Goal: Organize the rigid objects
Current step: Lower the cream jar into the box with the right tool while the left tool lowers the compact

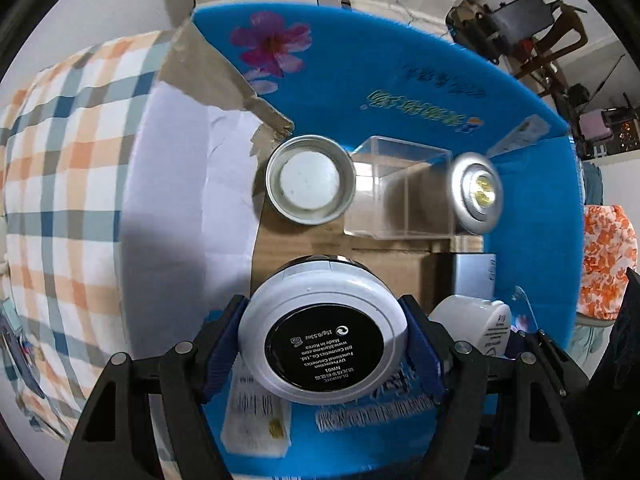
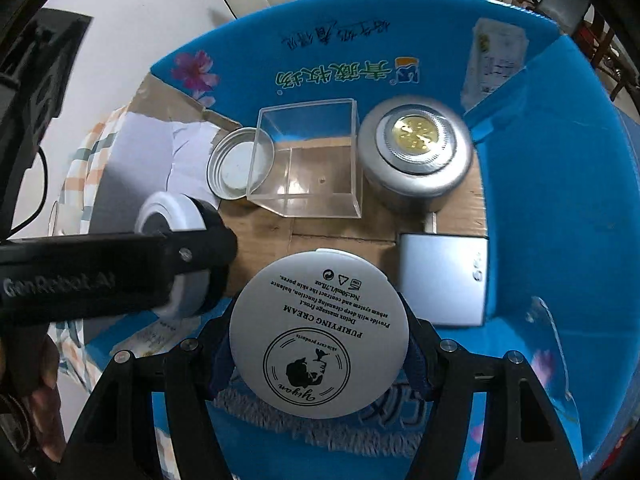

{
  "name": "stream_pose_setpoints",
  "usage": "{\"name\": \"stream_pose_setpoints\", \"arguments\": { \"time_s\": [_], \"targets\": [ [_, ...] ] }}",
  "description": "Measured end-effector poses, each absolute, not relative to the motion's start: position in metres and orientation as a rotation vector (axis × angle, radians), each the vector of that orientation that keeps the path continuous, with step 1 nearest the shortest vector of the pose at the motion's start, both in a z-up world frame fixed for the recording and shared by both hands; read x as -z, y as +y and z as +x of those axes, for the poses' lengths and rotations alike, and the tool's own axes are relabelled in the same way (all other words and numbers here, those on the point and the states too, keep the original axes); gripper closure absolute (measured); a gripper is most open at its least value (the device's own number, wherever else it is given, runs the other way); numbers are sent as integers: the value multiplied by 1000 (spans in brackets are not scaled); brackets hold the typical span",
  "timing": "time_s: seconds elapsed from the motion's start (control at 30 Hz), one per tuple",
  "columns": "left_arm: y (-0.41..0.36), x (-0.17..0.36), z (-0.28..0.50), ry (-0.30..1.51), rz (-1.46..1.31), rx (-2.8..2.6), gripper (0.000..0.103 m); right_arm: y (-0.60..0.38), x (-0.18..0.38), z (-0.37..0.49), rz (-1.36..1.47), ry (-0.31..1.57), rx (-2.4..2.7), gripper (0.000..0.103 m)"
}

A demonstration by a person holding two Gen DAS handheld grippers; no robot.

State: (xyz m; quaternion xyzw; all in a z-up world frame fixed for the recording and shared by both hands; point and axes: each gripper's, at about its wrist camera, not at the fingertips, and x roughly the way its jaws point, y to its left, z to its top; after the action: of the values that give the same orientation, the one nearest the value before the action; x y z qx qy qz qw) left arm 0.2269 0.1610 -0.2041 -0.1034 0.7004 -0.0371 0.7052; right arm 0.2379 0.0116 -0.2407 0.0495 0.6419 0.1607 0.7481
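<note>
My left gripper [image 1: 326,346] is shut on a round white compact [image 1: 323,326] with a black label on its underside, held over the blue cardboard box [image 1: 400,80]. My right gripper [image 2: 320,354] is shut on a white cream jar [image 2: 319,334] printed "Purifying Cream", also above the box. In the right wrist view the left gripper [image 2: 188,256] and its compact [image 2: 174,216] show at the left. Inside the box lie a metal lid [image 1: 310,179], a clear plastic cube [image 1: 400,188], a silver puck light [image 1: 476,192] and a grey flat case [image 2: 444,280].
The box [image 2: 560,200] has tall blue walls, a torn cardboard corner [image 1: 208,76] and brown floor [image 2: 332,236]. A checked cloth [image 1: 60,184] covers the surface at the left. An orange patterned cloth [image 1: 606,260] lies at the right. A hand [image 2: 44,380] grips the left tool.
</note>
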Motion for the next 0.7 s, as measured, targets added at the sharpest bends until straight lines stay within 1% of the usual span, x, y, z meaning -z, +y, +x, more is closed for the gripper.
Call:
{"name": "stream_pose_setpoints", "arguments": {
  "time_s": [0.2, 0.33, 0.53, 0.7],
  "targets": [
    [156, 226, 237, 1637, -210, 107, 30, 18, 267, 250, 169, 1494, -365, 33],
    [151, 234, 238, 1673, -158, 104, 30, 21, 271, 252, 150, 1505, -366, 32],
    [151, 245, 237, 1724, -170, 102, 29, 24, 283, 261, 150, 1570, -342, 32],
    [154, 250, 245, 1760, -171, 95, 29, 32, 286, 261, 105, 1589, -343, 26]
  ]
}}
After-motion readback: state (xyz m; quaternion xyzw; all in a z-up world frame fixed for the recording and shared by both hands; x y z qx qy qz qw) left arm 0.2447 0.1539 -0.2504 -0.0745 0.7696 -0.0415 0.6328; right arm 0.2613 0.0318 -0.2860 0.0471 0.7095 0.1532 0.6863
